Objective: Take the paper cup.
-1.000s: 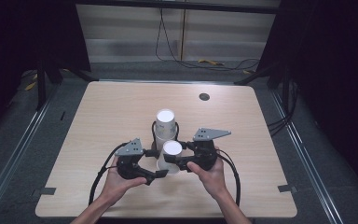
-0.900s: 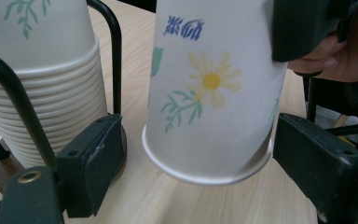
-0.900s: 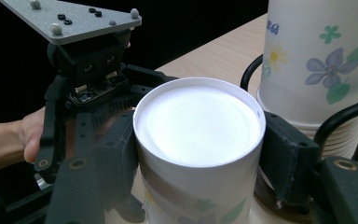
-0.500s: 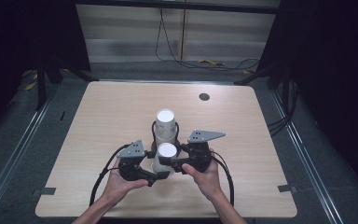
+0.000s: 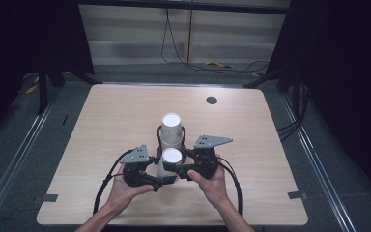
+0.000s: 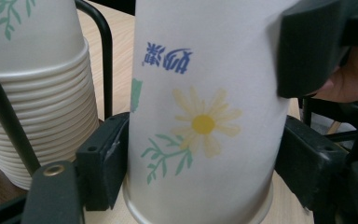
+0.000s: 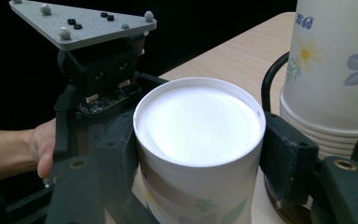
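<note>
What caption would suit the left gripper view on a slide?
Left gripper's jaws clamp an upside-down flowered paper cup near its rim, beside a cup stack in a black wire holder.

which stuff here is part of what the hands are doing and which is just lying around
In the job:
- single paper cup, upside down, between both grippers' jaws
- left gripper
- right gripper
- stack of cups in its black wire holder

Lying about:
- round dark spot on the table
- floor cables
</note>
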`<control>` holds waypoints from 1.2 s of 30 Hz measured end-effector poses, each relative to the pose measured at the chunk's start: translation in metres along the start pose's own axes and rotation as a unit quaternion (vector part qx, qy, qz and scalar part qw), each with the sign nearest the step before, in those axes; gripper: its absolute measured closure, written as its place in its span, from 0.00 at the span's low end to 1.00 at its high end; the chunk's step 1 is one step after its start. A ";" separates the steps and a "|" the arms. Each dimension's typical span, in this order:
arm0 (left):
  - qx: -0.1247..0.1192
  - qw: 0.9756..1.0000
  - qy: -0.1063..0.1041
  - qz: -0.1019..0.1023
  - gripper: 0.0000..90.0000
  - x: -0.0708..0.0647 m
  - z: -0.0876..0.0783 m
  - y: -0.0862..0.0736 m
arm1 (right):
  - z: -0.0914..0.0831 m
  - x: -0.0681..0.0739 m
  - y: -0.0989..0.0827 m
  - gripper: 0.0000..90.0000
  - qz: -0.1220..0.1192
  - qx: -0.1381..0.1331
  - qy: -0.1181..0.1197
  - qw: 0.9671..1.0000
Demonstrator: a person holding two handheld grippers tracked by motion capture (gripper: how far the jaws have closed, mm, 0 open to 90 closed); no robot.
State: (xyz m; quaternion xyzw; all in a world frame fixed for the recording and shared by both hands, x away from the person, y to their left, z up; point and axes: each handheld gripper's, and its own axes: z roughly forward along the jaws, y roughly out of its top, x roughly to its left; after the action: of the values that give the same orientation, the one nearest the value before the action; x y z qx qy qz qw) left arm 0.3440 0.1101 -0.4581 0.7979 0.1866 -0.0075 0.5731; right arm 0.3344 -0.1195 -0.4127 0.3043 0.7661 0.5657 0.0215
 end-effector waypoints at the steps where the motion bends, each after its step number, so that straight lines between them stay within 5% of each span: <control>1: 0.000 1.000 -0.001 0.000 0.28 0.000 0.000 0.000 | 0.000 0.000 0.000 0.39 -0.001 0.000 0.001 1.000; 9: 0.002 1.000 0.001 0.008 0.32 0.000 -0.002 0.001 | 0.000 -0.001 0.000 0.37 0.003 -0.001 0.005 1.000; 20: 0.012 1.000 -0.001 0.005 0.31 0.003 -0.003 0.000 | -0.001 -0.003 0.001 0.19 0.008 -0.001 -0.003 1.000; 36: 0.030 1.000 -0.001 0.002 0.31 0.008 -0.012 0.002 | -0.017 -0.011 0.002 0.19 0.012 -0.012 -0.010 1.000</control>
State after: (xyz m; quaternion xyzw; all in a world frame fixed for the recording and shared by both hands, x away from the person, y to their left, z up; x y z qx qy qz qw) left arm 0.3498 0.1233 -0.4539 0.8148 0.1841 -0.0131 0.5496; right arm 0.3374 -0.1390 -0.4080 0.3190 0.7551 0.5722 0.0261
